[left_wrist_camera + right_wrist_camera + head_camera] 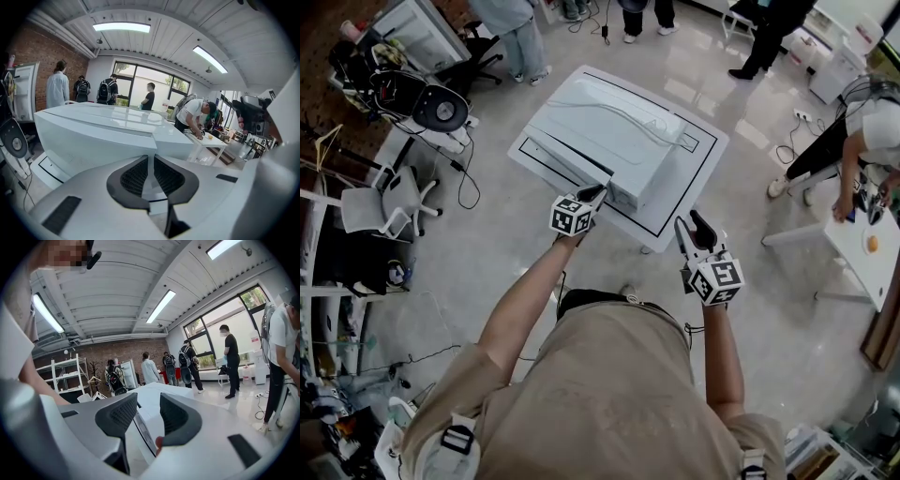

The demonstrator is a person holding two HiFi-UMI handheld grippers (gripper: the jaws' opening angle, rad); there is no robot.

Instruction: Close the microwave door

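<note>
Both jaws apart: left gripper [598,193], right gripper [690,222] near microwave [609,131].

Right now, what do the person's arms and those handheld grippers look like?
Both the left gripper and right gripper have pale grey bodies, two black jaws with ribbed pads, and a cube of black-and-white square markers. The person wears a beige short-sleeved shirt with buckled shoulder straps.

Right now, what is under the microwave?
A white table with a black outline drawn on it. The microwave covers the table's middle, so that part and anything below the tabletop cannot be seen.
</note>
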